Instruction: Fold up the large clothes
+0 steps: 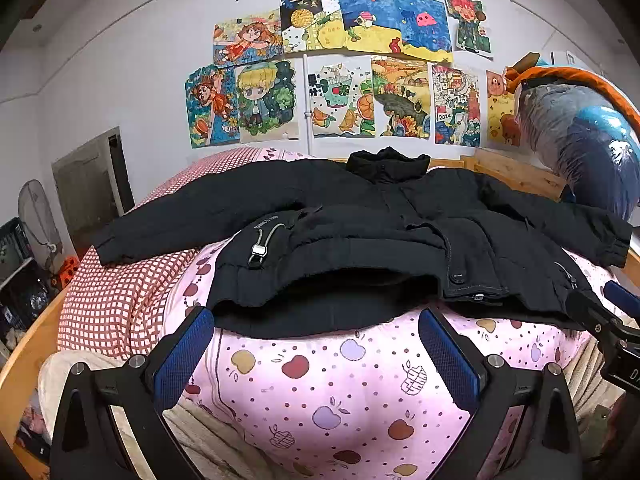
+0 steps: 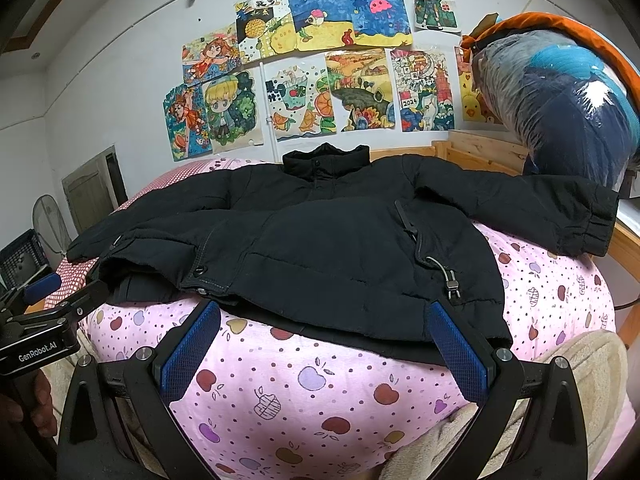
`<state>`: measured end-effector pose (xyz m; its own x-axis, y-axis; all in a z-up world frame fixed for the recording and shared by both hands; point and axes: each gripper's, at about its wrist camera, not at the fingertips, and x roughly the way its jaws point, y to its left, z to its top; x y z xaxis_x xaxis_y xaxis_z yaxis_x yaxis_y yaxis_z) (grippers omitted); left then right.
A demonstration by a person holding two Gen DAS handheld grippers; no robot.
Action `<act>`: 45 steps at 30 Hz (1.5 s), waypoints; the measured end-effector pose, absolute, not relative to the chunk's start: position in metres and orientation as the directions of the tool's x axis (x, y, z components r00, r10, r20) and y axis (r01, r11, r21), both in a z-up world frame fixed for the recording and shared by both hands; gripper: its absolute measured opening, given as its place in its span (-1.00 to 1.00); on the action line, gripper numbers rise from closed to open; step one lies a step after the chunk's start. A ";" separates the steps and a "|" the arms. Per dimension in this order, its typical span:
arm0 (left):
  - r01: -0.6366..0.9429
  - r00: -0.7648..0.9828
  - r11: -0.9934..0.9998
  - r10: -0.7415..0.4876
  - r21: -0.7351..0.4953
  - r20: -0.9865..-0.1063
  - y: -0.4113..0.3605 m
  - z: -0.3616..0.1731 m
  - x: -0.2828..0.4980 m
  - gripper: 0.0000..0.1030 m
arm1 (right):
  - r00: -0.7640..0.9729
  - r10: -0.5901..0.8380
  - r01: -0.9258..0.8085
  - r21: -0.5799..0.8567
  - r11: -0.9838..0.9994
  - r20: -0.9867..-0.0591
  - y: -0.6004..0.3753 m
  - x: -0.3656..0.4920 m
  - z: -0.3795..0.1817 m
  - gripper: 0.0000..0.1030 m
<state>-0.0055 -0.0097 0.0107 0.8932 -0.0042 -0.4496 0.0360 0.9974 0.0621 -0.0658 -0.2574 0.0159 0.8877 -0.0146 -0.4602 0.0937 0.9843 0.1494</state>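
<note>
A black padded jacket (image 1: 360, 216) (image 2: 340, 240) lies front up on a pink apple-print quilt (image 1: 320, 384) (image 2: 304, 384), collar toward the wall and both sleeves spread out sideways. Its hem faces me, with the left front panel lifted and rumpled. My left gripper (image 1: 316, 324) is open just short of the hem's left part, nothing between its blue pads. My right gripper (image 2: 326, 320) is open at the hem's right part, also holding nothing. Each gripper shows at the edge of the other's view: the right gripper (image 1: 612, 320) and the left gripper (image 2: 48, 300).
A red checked pillow or cover (image 1: 120, 300) lies left of the quilt. A large plastic-wrapped bundle (image 2: 560, 112) sits at the back right on the wooden bed frame (image 2: 480, 152). A fan (image 1: 38, 220) and crates stand on the floor at left. Drawings cover the wall.
</note>
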 end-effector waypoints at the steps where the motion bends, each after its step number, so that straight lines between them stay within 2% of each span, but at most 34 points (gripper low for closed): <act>1: 0.036 0.894 0.997 -0.004 0.064 -0.448 -0.009 0.011 -0.005 1.00 | 0.888 -0.014 0.094 0.150 0.984 -0.460 -0.257 -0.066 0.016 0.98; 10: 0.063 0.893 0.996 -0.025 0.070 -0.449 -0.007 0.016 0.000 1.00 | 0.887 -0.019 0.097 0.147 0.984 -0.461 -0.259 -0.064 0.017 0.98; 18: 0.166 0.906 0.979 -0.104 0.118 -0.410 -0.013 0.058 0.021 1.00 | 0.865 -0.127 0.167 0.039 0.985 -0.485 -0.266 -0.052 0.027 0.98; 23: 0.340 0.801 0.936 -0.338 -0.090 -0.495 -0.007 0.086 0.060 1.00 | 0.845 -0.207 0.204 -0.061 0.977 -0.493 -0.276 -0.035 0.043 0.98; 28: 0.364 0.787 0.928 -0.352 -0.079 -0.507 -0.022 0.104 0.102 1.00 | 0.838 -0.304 0.246 -0.184 0.952 -0.454 -0.285 -0.016 0.062 0.98; 34: 0.415 0.723 0.907 -0.381 -0.079 -0.576 -0.058 0.111 0.162 1.00 | 0.831 -0.327 0.249 -0.226 0.942 -0.451 -0.304 0.023 0.072 0.98; 38: 0.464 0.664 0.886 -0.354 -0.009 -0.658 -0.105 0.105 0.208 1.00 | 0.827 -0.362 0.292 -0.221 0.931 -0.430 -0.328 0.043 0.068 0.98; 41: 0.513 0.629 0.858 -0.361 0.018 -0.689 -0.137 0.097 0.235 1.00 | 0.816 -0.431 0.421 -0.114 0.900 -0.384 -0.362 0.041 0.063 0.98; 45: 0.575 0.578 0.818 -0.425 -0.023 -0.697 -0.184 0.081 0.270 1.00 | 0.766 -0.459 0.527 0.030 0.850 -0.451 -0.404 0.043 0.040 0.98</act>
